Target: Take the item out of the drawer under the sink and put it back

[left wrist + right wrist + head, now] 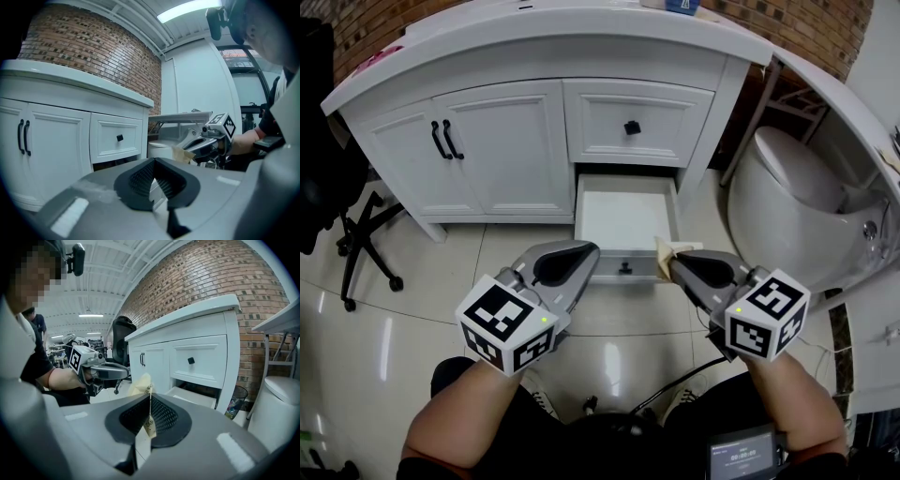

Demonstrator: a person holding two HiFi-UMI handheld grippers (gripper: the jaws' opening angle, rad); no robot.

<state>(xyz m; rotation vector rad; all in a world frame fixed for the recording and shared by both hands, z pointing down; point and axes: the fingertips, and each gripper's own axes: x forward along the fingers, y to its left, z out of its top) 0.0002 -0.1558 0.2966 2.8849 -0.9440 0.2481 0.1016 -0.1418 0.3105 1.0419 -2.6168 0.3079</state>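
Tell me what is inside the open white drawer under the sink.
The white drawer shows only a bare white bottom. Its front corners are hidden behind the left gripper and right gripper. The right one clamps the tan paper packet.

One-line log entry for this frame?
drawer open | right gripper shut on paper packet | left gripper shut, empty

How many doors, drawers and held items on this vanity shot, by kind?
Cabinet doors: 2
Drawers: 2, upper shut, lower open
Paper packet: 1, in the right claw
Total: 5
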